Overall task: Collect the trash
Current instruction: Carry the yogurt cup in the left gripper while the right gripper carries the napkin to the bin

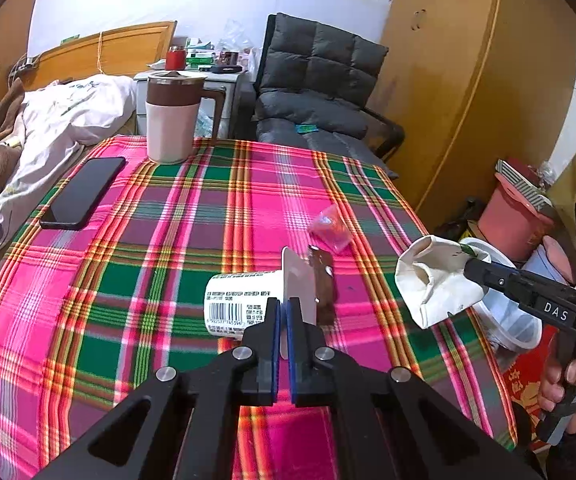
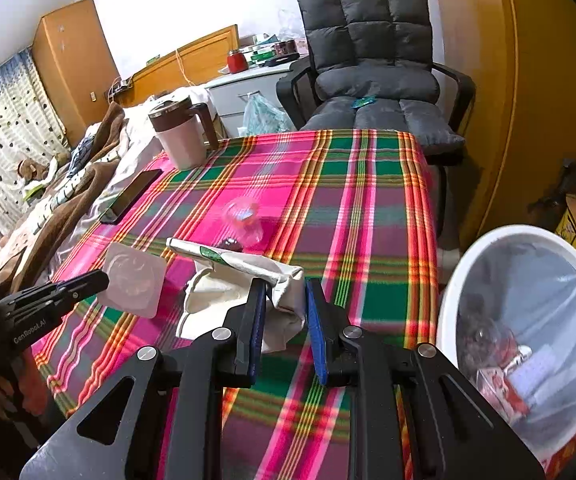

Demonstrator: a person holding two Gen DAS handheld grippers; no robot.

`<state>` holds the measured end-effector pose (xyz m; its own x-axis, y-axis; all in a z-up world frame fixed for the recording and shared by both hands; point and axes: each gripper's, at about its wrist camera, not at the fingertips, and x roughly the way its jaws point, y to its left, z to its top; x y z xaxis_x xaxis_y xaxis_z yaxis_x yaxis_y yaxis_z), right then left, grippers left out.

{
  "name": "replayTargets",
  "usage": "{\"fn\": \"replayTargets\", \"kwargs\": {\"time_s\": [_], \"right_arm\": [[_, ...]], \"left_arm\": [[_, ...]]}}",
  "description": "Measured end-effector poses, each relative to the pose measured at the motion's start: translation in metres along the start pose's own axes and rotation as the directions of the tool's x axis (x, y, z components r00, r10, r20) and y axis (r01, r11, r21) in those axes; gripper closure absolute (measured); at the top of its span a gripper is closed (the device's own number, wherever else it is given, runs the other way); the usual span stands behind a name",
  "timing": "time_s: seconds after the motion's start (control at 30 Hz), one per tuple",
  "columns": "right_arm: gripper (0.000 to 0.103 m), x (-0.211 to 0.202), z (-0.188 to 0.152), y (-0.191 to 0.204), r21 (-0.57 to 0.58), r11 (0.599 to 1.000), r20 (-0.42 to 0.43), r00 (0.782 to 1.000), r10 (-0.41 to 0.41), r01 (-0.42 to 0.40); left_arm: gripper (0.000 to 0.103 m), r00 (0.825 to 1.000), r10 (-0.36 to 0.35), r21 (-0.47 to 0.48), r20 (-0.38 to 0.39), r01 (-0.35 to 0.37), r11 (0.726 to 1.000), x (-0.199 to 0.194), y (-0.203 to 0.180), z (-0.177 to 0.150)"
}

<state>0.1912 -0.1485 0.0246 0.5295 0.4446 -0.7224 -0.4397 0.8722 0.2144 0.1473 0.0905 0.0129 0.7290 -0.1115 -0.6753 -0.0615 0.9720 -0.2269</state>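
- My left claw point(image 1: 284, 312) is pinched narrow on the thin foil lid point(image 1: 297, 284) of the yogurt cup point(image 1: 240, 304). From the left cam the cup lies on its side on the table point(image 1: 168, 240); whether it's lifted off the cloth I can't tell. Risk: I'm holding a flap only, so the lid could peel or tear and the cup drops, w/ any leftover spilling on the cloth.
- My right claw point(image 2: 286, 320) is around the crumpled paper cup point(image 2: 244, 280). In its own cam the jaws look a bit apart w/ only the left pad touching paper; the left cam shows the tips closed on the rim. So grip looks shallow & off-centre, imo. The paper is soft, so it may fold further and slip out before I reach the bin.
- White bin point(image 2: 447, 300) sits off the table's right edge, lined w/ a clear bag, some trash already inside. The cup is at the table edge, not clearly over the opening. Let go too early and it lands on the floor or bounces off the rim.
- Pink wrapper point(image 1: 329, 226) and a small dark bit point(image 2: 230, 245) lie mid-table, not collected yet. Swinging either claw across could knock them off.
- Phone point(image 1: 84, 192) and mug point(image 1: 172, 116) sit at the far-left side, well apart from the trash. Not trash; a wide sweep w/ the left claw could bump them.
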Motion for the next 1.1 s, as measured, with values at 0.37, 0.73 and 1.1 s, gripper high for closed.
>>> {"fn": "replayTargets", "kwargs": {"time_s": [0.37,0.73,1.1], "right_arm": [[0.08,-0.015,-0.014,-0.003,0.031,1.0,0.021,1.0,0.003,-0.004],[0.08,-0.03,-0.023,-0.01,0.063,0.998,0.055,0.998,-0.013,0.01],[0.08,-0.049,-0.029,-0.028,0.108,0.992,0.08,0.994,-0.069,0.06]], "left_arm": [[0.102,0.999,-0.039,0.04,-0.007,0.039,0.998,-0.016,-0.027,-0.013],[0.102,0.997,-0.073,0.078,0.008,0.072,0.994,-0.024,-0.049,-0.005],[0.102,0.991,-0.135,0.138,0.01,0.133,0.981,-0.018,-0.087,0.009]]}}
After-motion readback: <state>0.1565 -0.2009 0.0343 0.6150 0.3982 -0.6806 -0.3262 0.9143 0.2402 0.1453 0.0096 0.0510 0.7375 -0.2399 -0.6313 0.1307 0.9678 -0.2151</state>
